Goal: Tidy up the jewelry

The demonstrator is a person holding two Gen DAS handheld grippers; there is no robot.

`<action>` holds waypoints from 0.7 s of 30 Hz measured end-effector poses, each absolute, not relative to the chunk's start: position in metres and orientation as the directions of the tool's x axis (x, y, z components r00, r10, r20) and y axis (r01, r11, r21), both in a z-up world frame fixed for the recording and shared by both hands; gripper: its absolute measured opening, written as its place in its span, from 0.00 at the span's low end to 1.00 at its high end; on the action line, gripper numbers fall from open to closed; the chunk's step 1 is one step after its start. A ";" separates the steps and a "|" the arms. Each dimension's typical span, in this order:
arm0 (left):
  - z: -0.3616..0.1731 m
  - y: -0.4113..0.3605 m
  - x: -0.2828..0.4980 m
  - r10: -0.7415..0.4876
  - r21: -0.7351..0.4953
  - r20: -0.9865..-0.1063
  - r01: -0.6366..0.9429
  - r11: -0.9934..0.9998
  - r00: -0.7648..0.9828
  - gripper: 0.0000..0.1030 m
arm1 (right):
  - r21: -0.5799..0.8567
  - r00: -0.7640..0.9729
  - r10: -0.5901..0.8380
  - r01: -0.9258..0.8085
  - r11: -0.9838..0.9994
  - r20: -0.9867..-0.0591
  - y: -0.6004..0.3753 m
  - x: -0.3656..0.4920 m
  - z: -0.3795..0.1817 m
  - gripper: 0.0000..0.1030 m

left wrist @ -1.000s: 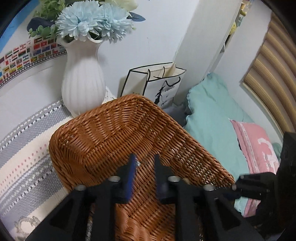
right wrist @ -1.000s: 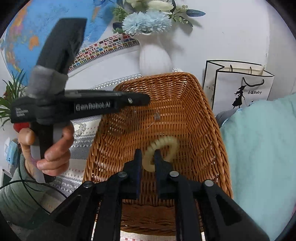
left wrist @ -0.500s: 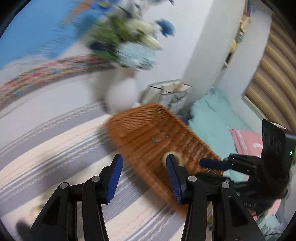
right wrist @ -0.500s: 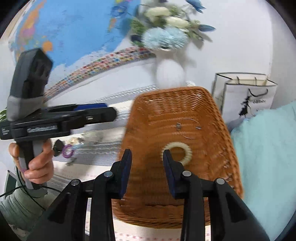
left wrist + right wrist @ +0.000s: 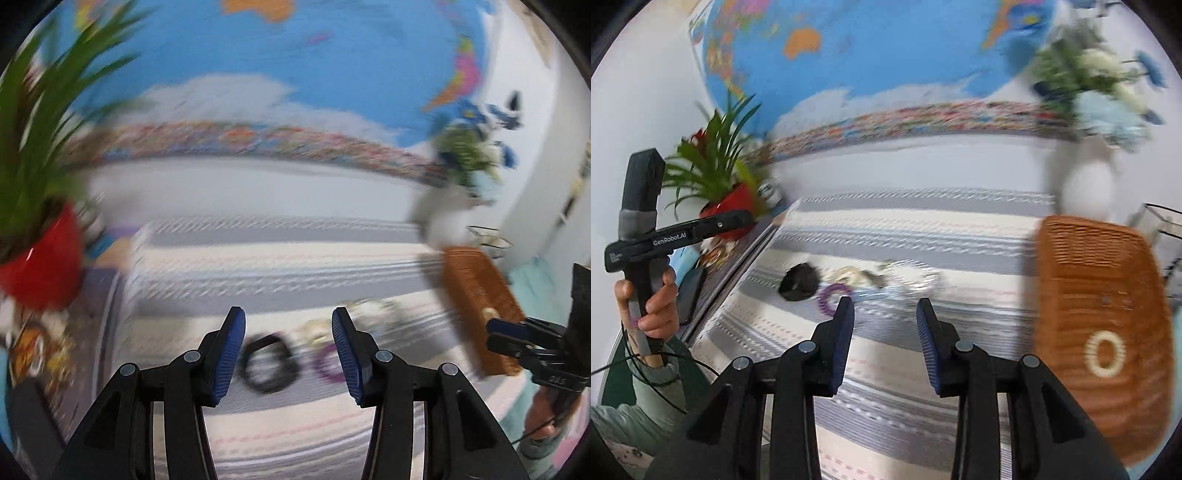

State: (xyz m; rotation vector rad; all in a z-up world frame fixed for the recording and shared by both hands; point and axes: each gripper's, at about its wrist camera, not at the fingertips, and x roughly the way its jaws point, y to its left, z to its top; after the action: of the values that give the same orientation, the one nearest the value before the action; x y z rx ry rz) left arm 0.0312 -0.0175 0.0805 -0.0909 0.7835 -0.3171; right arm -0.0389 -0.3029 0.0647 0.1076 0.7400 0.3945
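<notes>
Both tools are partly open and hold nothing: the left tool (image 5: 288, 332) hangs above a black ring (image 5: 267, 363) and a purple ring (image 5: 327, 363) lying flat on the striped worktop (image 5: 258, 266). The right tool (image 5: 885, 321) is near the same blurred pieces. One cream ring (image 5: 1105, 353) lies in the wicker basket (image 5: 1097, 258), at the right; its long axis runs away from the camera.

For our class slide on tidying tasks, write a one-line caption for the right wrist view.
Open right gripper above a striped cloth, purple ring and black band ahead, cream ring in the wicker basket.
</notes>
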 end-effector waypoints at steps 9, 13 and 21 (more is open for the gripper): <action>0.008 -0.002 0.062 -0.279 -0.210 -0.770 0.184 0.960 0.574 0.48 | 0.255 0.551 0.409 -0.337 0.906 -0.728 -0.235 -0.005 0.016 0.37; -0.015 -0.007 0.069 -0.260 -0.191 -0.795 0.180 0.965 0.548 0.48 | 0.228 0.535 0.370 -0.313 0.922 -0.759 -0.221 -0.008 -0.004 0.37; -0.039 -0.013 0.077 -0.250 -0.184 -0.806 0.175 0.967 0.537 0.48 | 0.178 0.543 0.261 -0.202 0.963 -0.798 -0.199 -0.010 -0.040 0.37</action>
State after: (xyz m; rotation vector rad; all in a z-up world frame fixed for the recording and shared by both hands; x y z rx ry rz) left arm 0.0767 -0.0129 -0.0386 -0.0840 0.9720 -0.2536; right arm -0.0098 -0.1988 -0.0401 0.0674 0.9580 0.2750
